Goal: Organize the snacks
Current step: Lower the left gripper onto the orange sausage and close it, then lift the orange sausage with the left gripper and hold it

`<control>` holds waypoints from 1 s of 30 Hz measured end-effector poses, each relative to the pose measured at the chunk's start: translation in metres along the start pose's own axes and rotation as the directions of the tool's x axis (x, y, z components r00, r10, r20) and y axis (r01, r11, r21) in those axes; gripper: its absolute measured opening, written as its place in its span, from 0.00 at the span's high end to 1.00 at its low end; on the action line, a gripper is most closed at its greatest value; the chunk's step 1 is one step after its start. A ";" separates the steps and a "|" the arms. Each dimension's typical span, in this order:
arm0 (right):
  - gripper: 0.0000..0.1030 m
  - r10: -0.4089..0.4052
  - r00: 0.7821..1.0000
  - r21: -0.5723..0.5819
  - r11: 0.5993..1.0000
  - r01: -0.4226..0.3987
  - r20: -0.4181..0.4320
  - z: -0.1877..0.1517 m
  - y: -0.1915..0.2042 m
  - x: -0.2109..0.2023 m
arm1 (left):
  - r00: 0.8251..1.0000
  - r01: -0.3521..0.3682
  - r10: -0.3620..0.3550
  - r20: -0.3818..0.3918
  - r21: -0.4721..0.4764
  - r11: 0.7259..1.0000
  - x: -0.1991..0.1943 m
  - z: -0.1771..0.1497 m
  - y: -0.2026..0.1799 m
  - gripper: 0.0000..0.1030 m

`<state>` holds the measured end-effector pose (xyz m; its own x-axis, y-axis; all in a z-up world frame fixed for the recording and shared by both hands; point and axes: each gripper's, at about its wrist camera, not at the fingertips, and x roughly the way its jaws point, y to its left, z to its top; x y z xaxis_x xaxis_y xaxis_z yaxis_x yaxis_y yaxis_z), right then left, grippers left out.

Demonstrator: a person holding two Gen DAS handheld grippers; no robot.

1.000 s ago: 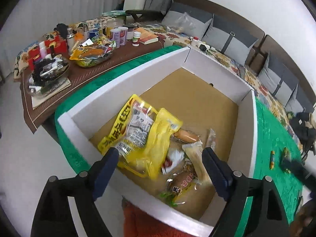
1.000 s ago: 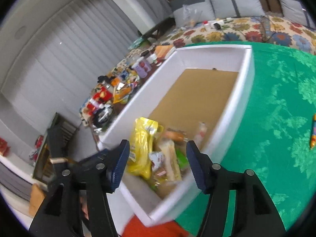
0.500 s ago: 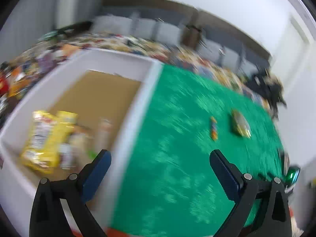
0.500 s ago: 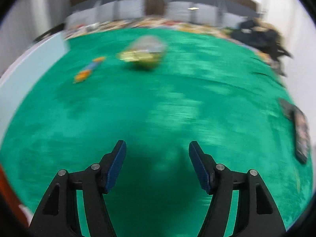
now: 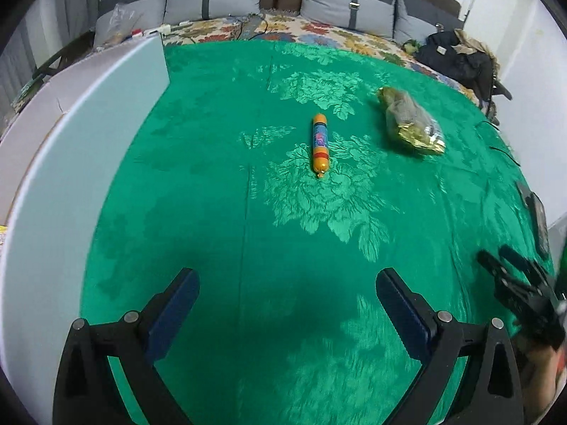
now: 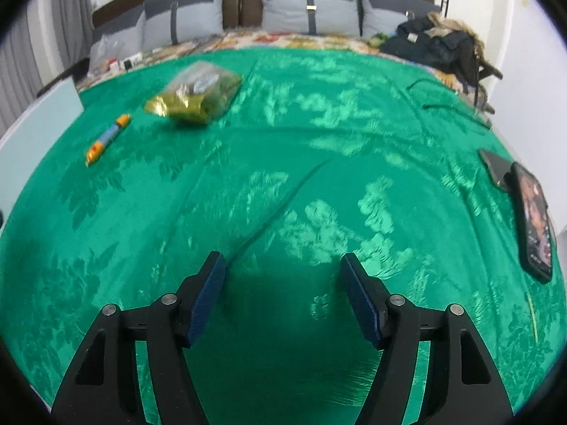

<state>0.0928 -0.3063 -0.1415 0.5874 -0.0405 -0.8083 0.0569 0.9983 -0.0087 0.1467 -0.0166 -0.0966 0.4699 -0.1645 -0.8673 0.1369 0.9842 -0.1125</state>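
- Left gripper [image 5: 285,304]: in the lower part of the left wrist view we find it released, jaws spread wide over bare cloth, nothing between them. Its jaws were just opening wider, but not in the last half second.
- Right gripper [image 6: 281,295]: lower centre of the right wrist view, released, jaws apart with only cloth between. Its jaws have just been opening. We also see part of it at the lower right edge of the left wrist view.
- Green tablecloth [image 5: 319,212]: a patterned, shiny cloth that fills most of both views.
- Sausage stick [image 5: 320,144]: an orange wrapper with a blue label, lying flat on the cloth at the centre of the left wrist view; we see it at the left of the right wrist view [image 6: 107,139].
- Snack bag [image 5: 411,122]: a clear and gold packet on the cloth, right of the sausage stick and apart from it; upper left in the right wrist view [image 6: 196,94].
- White box [image 5: 71,163]: its outer wall runs down the left edge of the left wrist view.
- Phone [image 6: 533,219]: a dark handset at the right edge of the right wrist view, on the cloth.
- Grey cushions [image 6: 301,9]: in a row along the top of the frame.
- Dark jacket [image 6: 436,46]: heaped at the upper right.
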 end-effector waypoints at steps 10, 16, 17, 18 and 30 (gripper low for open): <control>0.18 0.002 1.000 -0.013 1.000 -0.002 0.021 -0.005 0.007 0.001 | 0.998 -0.044 0.043 0.044 0.029 0.999 0.046 0.050 -0.014 0.04; 0.14 0.005 1.000 -0.016 1.000 -0.004 0.018 -0.004 0.008 0.002 | 0.998 -0.041 0.036 0.055 0.094 0.995 0.074 0.087 -0.034 0.09; 0.14 0.005 1.000 -0.016 1.000 -0.004 0.018 -0.004 0.008 0.002 | 0.998 -0.048 0.043 0.049 0.105 0.993 0.081 0.091 -0.037 0.18; 0.14 0.005 1.000 -0.016 1.000 -0.004 0.018 -0.004 0.008 0.002 | 0.998 -0.059 0.055 0.040 0.110 0.992 0.087 0.095 -0.038 0.24; 0.14 0.005 1.000 -0.016 1.000 -0.005 0.018 -0.004 0.008 0.002 | 0.999 -0.043 0.041 0.022 0.116 0.992 0.094 0.081 -0.037 0.85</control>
<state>0.0912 -0.2984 -0.1457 0.6021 -0.0365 -0.7976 0.0414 0.9990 -0.0144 0.2561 -0.0733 -0.1347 0.4942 -0.1254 -0.8603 0.2167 0.9761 -0.0178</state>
